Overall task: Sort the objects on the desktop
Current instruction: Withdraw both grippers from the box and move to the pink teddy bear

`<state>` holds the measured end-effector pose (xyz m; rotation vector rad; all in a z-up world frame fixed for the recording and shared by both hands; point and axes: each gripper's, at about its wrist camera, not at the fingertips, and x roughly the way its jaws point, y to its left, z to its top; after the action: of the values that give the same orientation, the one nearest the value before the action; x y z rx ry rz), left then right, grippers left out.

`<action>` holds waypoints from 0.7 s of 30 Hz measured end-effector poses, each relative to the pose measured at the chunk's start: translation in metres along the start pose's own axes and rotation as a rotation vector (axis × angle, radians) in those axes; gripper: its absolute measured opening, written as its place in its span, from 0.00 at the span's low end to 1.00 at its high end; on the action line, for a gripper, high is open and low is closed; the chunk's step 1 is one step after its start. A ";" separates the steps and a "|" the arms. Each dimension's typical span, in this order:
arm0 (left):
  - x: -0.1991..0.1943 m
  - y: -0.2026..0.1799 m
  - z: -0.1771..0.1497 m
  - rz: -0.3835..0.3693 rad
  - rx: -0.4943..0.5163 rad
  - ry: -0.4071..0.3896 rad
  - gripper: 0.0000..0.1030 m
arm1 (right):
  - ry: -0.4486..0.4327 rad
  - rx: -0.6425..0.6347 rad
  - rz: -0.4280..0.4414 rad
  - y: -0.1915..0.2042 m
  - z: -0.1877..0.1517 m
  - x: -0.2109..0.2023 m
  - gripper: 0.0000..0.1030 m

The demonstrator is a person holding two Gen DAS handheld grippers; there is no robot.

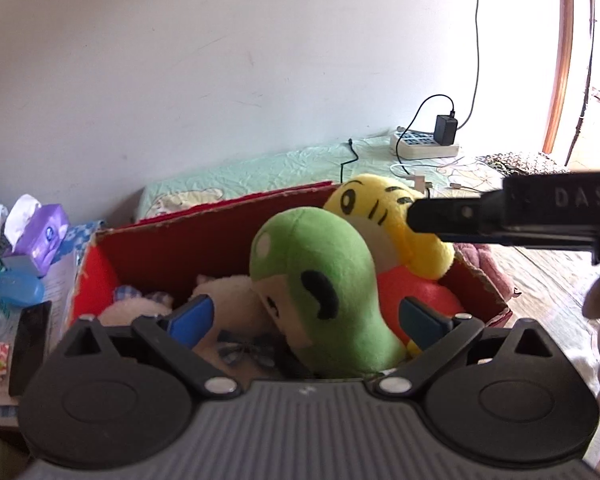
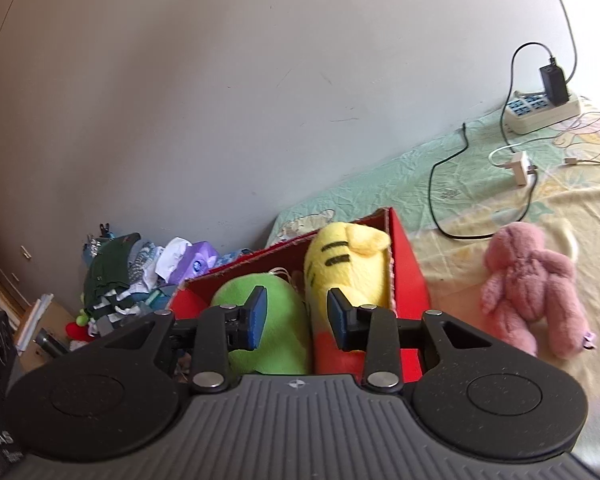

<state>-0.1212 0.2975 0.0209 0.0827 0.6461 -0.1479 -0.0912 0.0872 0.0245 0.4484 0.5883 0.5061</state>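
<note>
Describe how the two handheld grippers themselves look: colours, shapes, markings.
Both match. The left gripper and right gripper each have a ribbed grey body, two round black discs, black linkage arms with silver rivets, and black fingers faced with blue pads. A small cross mark sits on the grey body. The black side of the right gripper in the left view bears raised letters "DAS".

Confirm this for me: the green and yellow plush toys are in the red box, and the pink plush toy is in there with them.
Not quite. The green plush toy and yellow plush toy are in the red box, but the pink plush toy lies outside it on the sheet beside the box, as the right wrist view shows.
</note>
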 end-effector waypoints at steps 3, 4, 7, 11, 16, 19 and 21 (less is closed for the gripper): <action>-0.002 -0.002 0.000 0.024 -0.003 0.008 0.97 | -0.004 0.003 -0.020 0.000 -0.007 -0.008 0.36; -0.004 -0.004 0.000 0.034 -0.002 0.008 0.97 | -0.006 0.004 -0.025 0.000 -0.009 -0.011 0.36; -0.004 -0.010 0.000 0.066 0.001 0.013 0.97 | -0.006 0.001 -0.038 0.002 -0.015 -0.017 0.36; -0.010 -0.009 0.002 0.073 -0.024 0.061 0.99 | -0.004 0.002 -0.051 0.003 -0.020 -0.025 0.37; -0.010 -0.015 0.001 0.111 -0.025 0.091 0.99 | -0.020 -0.017 -0.072 0.007 -0.025 -0.036 0.38; -0.013 -0.018 0.001 0.123 -0.021 0.098 0.99 | -0.027 -0.011 -0.077 0.006 -0.028 -0.041 0.38; -0.013 -0.019 0.001 0.124 -0.021 0.103 0.99 | -0.029 -0.005 -0.081 0.004 -0.031 -0.044 0.38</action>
<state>-0.1345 0.2799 0.0288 0.1101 0.7426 -0.0176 -0.1432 0.0735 0.0221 0.4249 0.5744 0.4235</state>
